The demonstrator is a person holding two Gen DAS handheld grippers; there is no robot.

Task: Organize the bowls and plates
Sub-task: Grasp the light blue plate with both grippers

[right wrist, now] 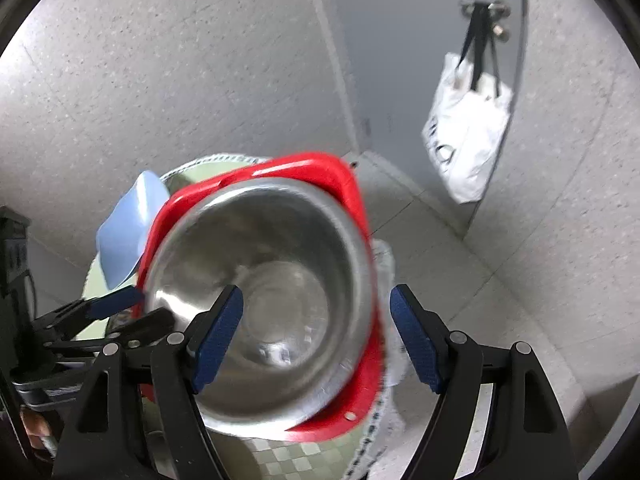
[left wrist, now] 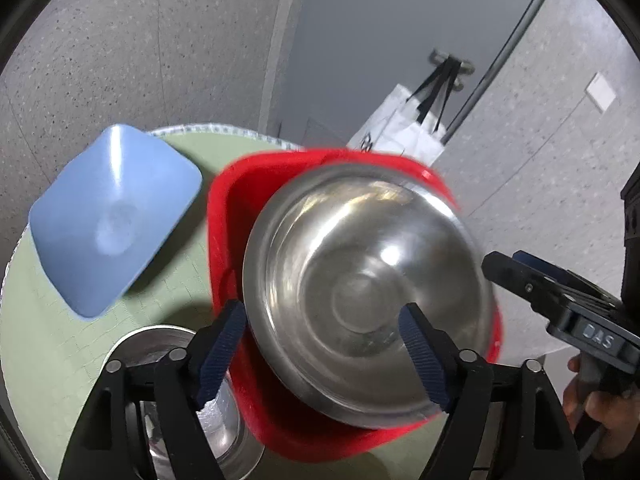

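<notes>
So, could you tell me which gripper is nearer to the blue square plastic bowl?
Left. The left gripper straddles the steel bowl's rim beside the blue square plastic bowl; the right gripper is across the steel bowl, farther off.

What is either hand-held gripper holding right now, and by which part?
Nothing. The left hand-held gripper and the right hand-held gripper are both open around the rim of the steel bowl, which sits in the red bowl.
</notes>
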